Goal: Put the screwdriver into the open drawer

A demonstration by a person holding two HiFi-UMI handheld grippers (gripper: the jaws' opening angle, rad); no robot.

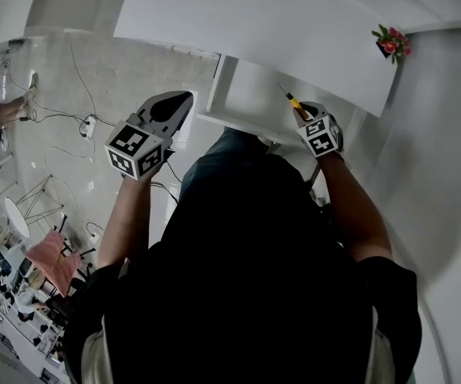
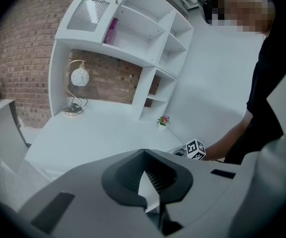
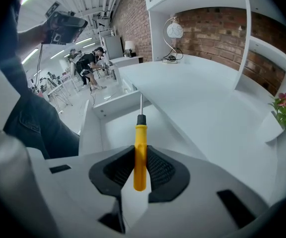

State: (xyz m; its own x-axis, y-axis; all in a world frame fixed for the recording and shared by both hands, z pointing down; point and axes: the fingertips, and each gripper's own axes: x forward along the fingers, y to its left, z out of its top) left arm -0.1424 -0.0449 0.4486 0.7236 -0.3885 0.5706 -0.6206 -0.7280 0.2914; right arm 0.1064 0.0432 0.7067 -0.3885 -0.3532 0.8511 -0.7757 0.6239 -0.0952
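My right gripper [image 1: 304, 117] is shut on the yellow handle of the screwdriver [image 1: 294, 102], whose metal shaft points forward over the open white drawer [image 1: 214, 96]. In the right gripper view the screwdriver [image 3: 140, 138] stands clamped between the dark pads of that gripper [image 3: 140, 153], with the drawer's [image 3: 114, 104] white inside below and beyond the tip. My left gripper [image 1: 182, 101] hangs to the left of the drawer, above the floor. Its jaws [image 2: 144, 153] meet at the tip with nothing between them.
The white desk top [image 1: 294, 22] runs above the drawer. A small flower pot [image 1: 392, 44] stands at its right, and a globe lamp [image 2: 78, 78] and white shelves [image 2: 148, 43] at the back. Cables [image 1: 86, 122] and a pink chair [image 1: 54, 258] lie on the floor to the left.
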